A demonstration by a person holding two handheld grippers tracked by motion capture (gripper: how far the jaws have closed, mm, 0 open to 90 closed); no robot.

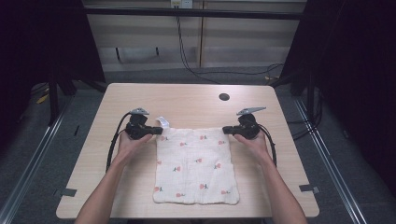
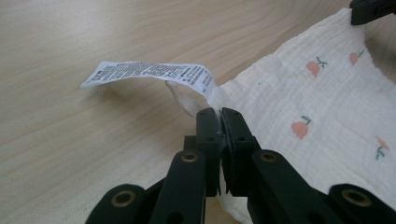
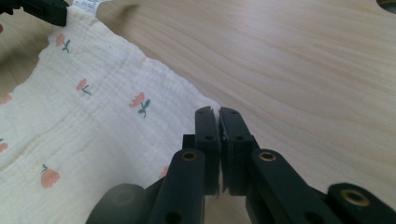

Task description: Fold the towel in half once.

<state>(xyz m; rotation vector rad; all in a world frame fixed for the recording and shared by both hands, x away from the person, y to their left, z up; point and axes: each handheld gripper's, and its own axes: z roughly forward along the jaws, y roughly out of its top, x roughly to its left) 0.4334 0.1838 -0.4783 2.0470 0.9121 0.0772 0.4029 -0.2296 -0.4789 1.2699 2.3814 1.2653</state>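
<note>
Two black two-jaw tongs are both clamped on the same thing, a square cream muslin cloth printed with little pink fruit (image 1: 195, 165), which lies flat on the pale wood-grain table (image 1: 93, 186). The left gripper (image 1: 154, 131) pinches the cloth's far left corner and the right gripper (image 1: 226, 130) pinches the far right corner, so the far edge of the cloth runs straight between the two sets of tips. The rest of the cloth spreads back from the tongs toward the person's side, between the two forearms.

In the left gripper view the jaws are pressed together with a bit of cream fabric squeezed between them, no gap showing. Just past those tips a white printed care label (image 2: 149, 74) sticks out from the corner, curling up off the table and pointing away to the left of the jaws. At the top right of that view, well beyond the tips, the other gripper's black tip sits on the opposite corner.

The right gripper view is the same story: jaws tight together on the cloth's edge, cloth fanning out to the left of them, bare table to the right. The other gripper's tip is at the top left, at the far corner.

Beyond the right gripper, farther out on the table, there's a small dark round hole (image 1: 224, 97) in the tabletop.
</note>
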